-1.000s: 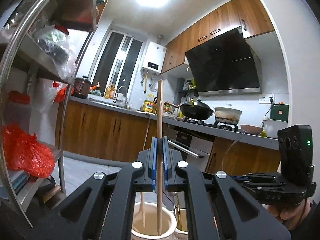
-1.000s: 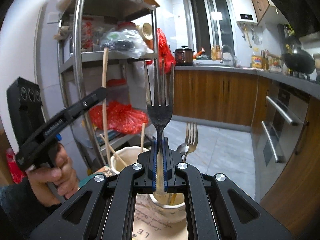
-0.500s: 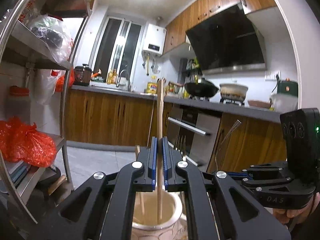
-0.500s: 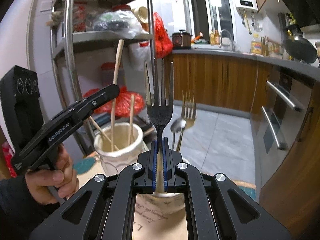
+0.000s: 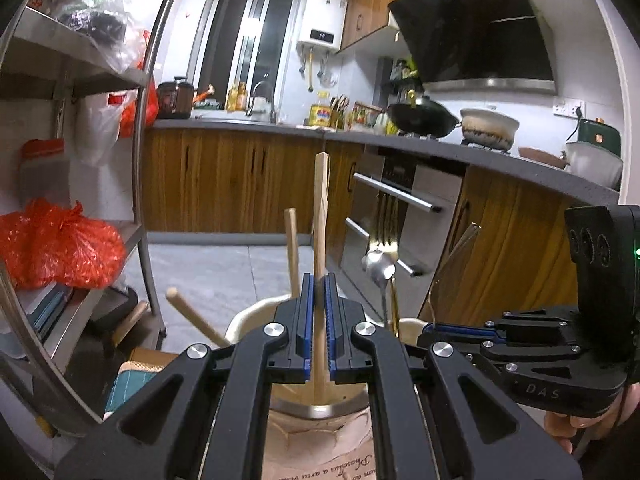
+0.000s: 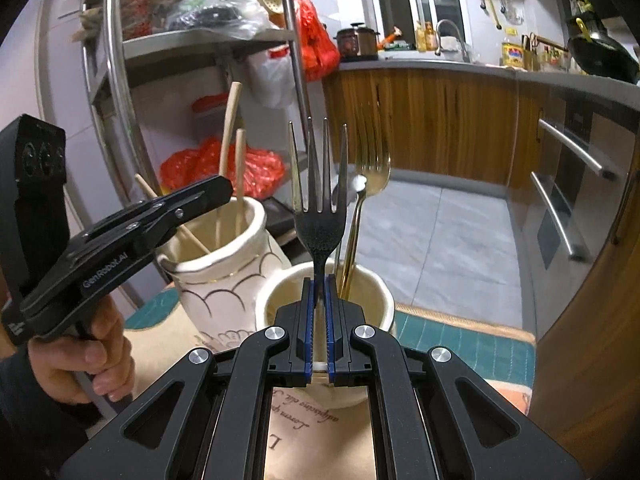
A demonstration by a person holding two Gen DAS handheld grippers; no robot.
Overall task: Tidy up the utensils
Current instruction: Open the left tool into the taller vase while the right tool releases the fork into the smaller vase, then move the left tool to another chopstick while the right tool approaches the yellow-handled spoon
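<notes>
My left gripper (image 5: 319,286) is shut on an upright wooden chopstick (image 5: 320,216), its lower end inside a cream jar (image 5: 248,320) that holds two more chopsticks (image 5: 291,248). My right gripper (image 6: 319,282) is shut on a dark steel fork (image 6: 320,208), tines up, its handle down inside a second cream jar (image 6: 376,292). That jar also holds a gold fork (image 6: 374,172) and a spoon (image 6: 356,186). The left gripper body (image 6: 120,240) shows over the chopstick jar (image 6: 224,280) in the right wrist view.
The jars stand on a printed beige mat (image 6: 320,440) with teal edging (image 6: 460,344). A steel shelf rack (image 5: 140,160) with red bags (image 5: 60,248) stands at left. Wooden cabinets (image 5: 240,184), an oven (image 5: 400,208) and a stove with a wok (image 5: 424,116) lie behind.
Both grippers have sunk lower toward the jars with their utensils. The chopstick and the fork handle now reach deeper into their jars.
</notes>
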